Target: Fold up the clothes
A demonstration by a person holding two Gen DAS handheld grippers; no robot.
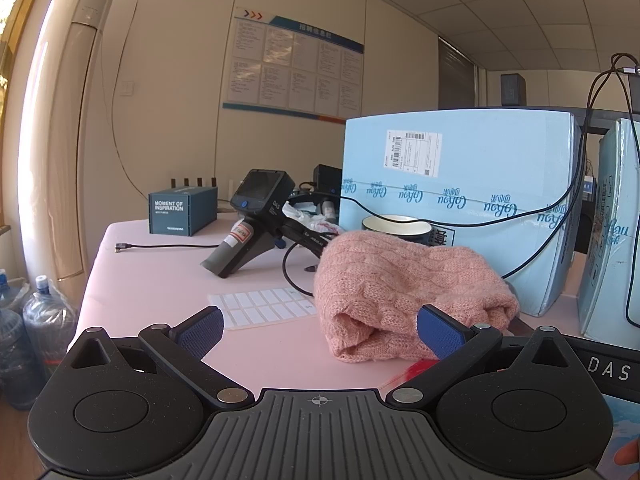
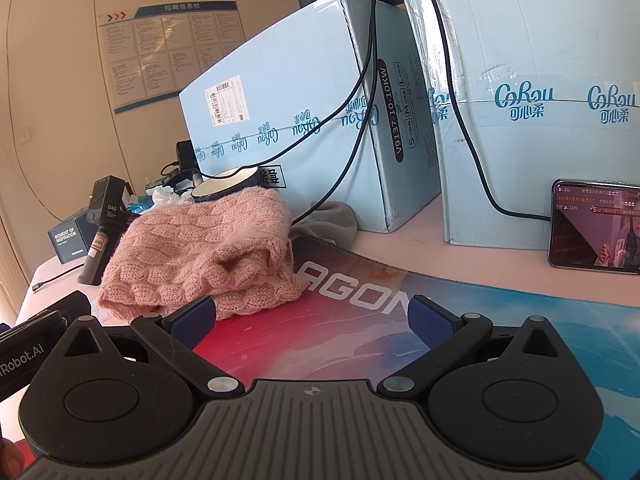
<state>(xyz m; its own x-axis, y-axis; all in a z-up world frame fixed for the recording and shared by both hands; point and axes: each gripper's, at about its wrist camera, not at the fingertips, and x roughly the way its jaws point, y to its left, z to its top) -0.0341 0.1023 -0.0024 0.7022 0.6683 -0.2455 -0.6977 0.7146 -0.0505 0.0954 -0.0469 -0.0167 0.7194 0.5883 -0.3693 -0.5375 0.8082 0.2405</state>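
Note:
A pink knitted sweater lies folded in a thick bundle on the pink table. In the right wrist view the sweater rests partly on a colourful desk mat. My left gripper is open, its right blue pad just in front of the bundle's near edge, nothing between the fingers. My right gripper is open too, low over the mat, with its left pad close to the sweater's near edge. Neither gripper holds the cloth.
Two light-blue cartons stand behind the sweater, cables draped over them. A mug, a spare handheld gripper, a dark box, a label sheet and a lit phone sit on the table. Water bottles stand left on the floor.

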